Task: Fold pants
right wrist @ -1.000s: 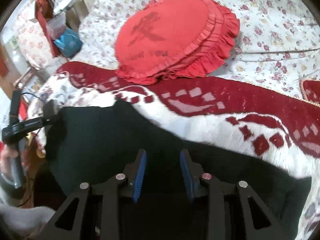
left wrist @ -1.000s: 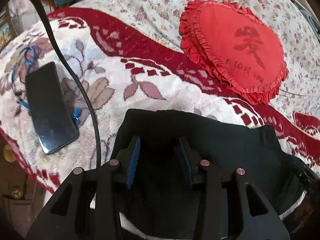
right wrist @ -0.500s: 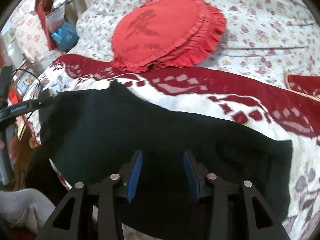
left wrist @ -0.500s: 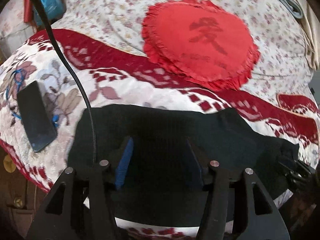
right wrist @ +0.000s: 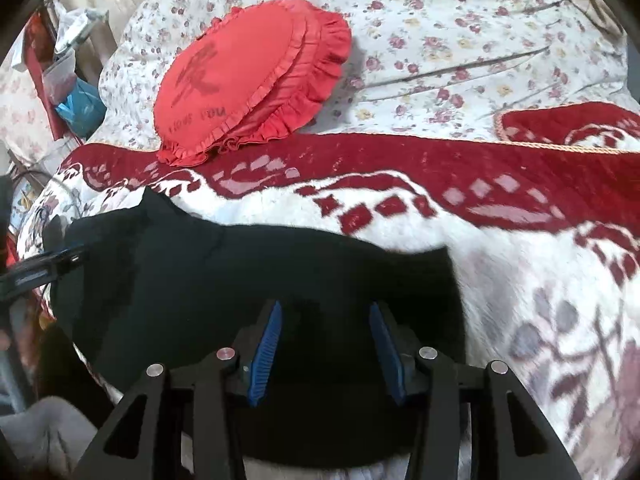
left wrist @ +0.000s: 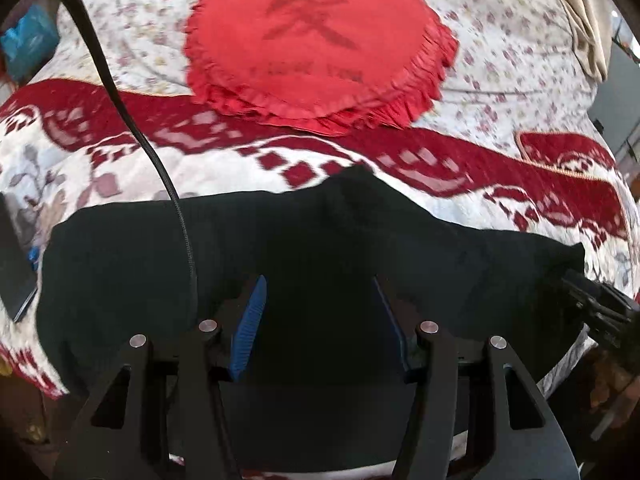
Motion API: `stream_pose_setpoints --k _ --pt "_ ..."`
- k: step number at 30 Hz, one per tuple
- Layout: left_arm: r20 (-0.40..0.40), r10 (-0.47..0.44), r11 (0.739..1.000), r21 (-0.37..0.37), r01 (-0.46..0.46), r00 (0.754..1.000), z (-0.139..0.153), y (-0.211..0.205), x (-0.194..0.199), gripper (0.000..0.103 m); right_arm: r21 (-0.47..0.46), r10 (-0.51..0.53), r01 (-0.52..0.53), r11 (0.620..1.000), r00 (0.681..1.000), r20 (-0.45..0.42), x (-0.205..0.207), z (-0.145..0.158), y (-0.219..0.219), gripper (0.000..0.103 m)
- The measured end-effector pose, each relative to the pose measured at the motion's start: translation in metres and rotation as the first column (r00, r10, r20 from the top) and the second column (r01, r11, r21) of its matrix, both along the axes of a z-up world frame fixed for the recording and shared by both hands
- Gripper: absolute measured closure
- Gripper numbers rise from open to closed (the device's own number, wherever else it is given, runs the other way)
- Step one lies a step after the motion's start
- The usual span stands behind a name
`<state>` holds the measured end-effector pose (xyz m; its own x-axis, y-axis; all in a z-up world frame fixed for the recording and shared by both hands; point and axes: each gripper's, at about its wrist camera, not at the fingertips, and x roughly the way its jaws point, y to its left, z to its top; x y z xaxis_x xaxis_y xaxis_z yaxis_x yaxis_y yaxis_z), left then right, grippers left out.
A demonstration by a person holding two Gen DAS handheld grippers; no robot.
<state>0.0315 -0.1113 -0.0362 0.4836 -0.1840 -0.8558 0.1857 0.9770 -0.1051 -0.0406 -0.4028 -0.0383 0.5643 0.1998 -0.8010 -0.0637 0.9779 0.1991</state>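
Left wrist view: your black pants [left wrist: 304, 248] lie under both spread, empty grippers [left wrist: 320, 312] [right wrist: 325, 332].
Red cushion [left wrist: 316, 40] lettering is too blurred to read.

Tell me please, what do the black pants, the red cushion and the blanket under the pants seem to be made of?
Pants: soft matte black cloth, perhaps a knit; it drapes limply, but the weave is too dark to tell. Cushion: smooth red fabric with a slight sheen, a gathered frill around its rim and dark lettering. Blanket: thick fuzzy plush, probably fleece; its white pile looks hairy.
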Motion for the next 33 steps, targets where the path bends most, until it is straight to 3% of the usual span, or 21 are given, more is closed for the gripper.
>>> stream_pose_setpoints --k 2,7,12,16,19,22,26,33 --pt "-0.007 -0.014 1.0 0.004 0.014 1.0 -0.005 -0.008 0.003 0.049 0.043 0.018 -0.018 0.999 1.0 -0.003 -0.008 0.0 0.001 0.056" --pt "-0.058 -0.042 0.998 0.039 0.044 0.997 -0.026 -0.026 0.016 0.049 0.03 0.003 -0.002 1.0 0.998 -0.059 -0.003 -0.024 0.001 0.054" --pt "-0.074 -0.054 0.996 0.071 0.059 0.996 -0.029 -0.036 0.021 0.042 0.077 -0.041 0.043 0.996 0.999 -0.03 -0.01 -0.007 -0.013 0.054" --pt "-0.054 -0.112 0.993 0.026 0.113 0.992 -0.011 -0.049 0.021 0.042 0.073 -0.1 0.103 0.992 0.994 -0.042 -0.039 0.007 -0.029 0.047" --pt "-0.054 -0.195 0.981 -0.021 0.194 0.979 -0.003 -0.072 0.022 0.042 0.141 -0.142 0.152 0.978 0.987 -0.077 -0.061 0.004 -0.043 0.041" --pt "-0.068 -0.288 0.957 -0.054 0.284 0.955 0.001 -0.103 0.022 0.042 0.164 -0.162 0.18 0.97 0.98 -0.115 -0.073 -0.005 -0.049 0.039" --pt "-0.068 -0.435 0.9 -0.064 0.432 0.898 0.002 -0.151 0.018 0.033 0.197 -0.156 0.187 0.962 0.975 -0.161 -0.073 -0.021 -0.046 0.039" --pt "-0.132 -0.577 0.817 -0.083 0.571 0.806 -0.016 -0.214 0.027 0.033 0.307 -0.167 0.198 0.931 0.978 -0.123 -0.06 -0.042 -0.043 0.038"
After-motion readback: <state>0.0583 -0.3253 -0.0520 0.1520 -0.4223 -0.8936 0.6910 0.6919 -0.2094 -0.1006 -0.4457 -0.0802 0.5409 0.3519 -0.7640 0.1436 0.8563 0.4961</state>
